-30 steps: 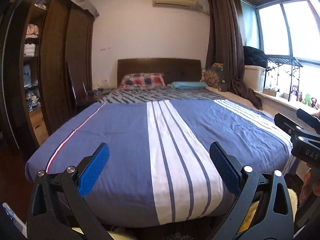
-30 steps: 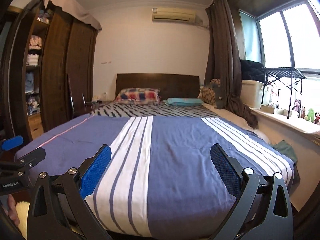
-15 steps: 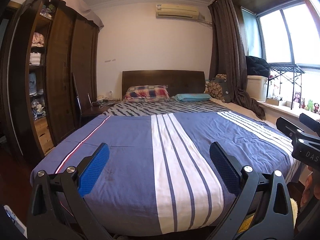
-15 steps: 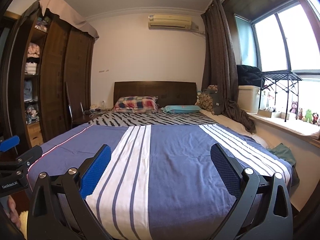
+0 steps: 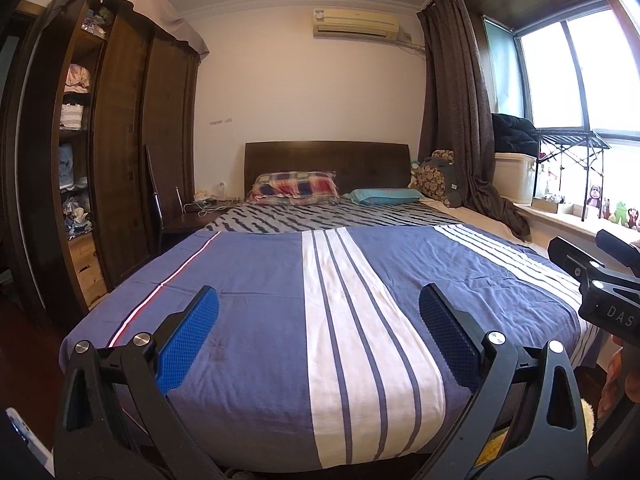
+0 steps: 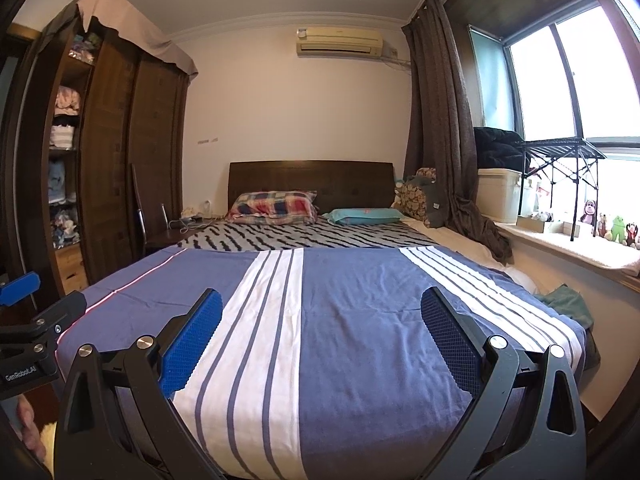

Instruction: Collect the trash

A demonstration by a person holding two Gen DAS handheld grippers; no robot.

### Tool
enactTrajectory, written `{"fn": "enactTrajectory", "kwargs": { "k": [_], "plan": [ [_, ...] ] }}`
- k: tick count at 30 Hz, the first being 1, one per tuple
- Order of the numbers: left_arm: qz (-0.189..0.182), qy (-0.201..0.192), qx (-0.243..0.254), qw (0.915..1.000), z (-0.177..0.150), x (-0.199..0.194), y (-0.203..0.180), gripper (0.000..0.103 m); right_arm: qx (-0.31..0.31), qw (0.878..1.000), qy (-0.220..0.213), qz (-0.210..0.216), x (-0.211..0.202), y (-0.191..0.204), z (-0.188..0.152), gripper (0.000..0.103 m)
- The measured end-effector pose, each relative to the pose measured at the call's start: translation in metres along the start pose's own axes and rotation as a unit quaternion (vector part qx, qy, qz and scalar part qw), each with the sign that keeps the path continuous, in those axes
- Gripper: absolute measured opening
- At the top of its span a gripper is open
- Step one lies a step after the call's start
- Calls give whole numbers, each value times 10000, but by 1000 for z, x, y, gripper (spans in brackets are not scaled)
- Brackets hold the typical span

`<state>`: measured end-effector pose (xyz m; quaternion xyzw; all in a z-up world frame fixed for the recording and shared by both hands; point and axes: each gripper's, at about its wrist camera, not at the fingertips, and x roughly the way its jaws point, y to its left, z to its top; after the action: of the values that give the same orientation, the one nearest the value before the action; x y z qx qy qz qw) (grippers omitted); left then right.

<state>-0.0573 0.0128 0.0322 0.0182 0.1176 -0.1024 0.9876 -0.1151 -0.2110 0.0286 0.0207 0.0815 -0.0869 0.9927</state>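
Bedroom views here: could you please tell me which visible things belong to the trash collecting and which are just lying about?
For the job:
left gripper, open
right gripper, open
no trash visible

Lying about:
bedspread
plaid pillow
teal pillow
green cloth

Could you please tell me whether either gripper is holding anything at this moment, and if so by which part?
Nothing is held: the left gripper and right gripper are both open over the bed.
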Motion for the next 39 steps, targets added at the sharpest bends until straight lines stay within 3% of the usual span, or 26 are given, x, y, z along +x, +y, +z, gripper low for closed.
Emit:
{"fn": "enactTrajectory", "kwargs": {
  "k": [39],
  "plan": [
    [129,-28,-36,9999,2,-1,-4,95,58,10000,12,-18,0,-1,2,100]
  ]
}}
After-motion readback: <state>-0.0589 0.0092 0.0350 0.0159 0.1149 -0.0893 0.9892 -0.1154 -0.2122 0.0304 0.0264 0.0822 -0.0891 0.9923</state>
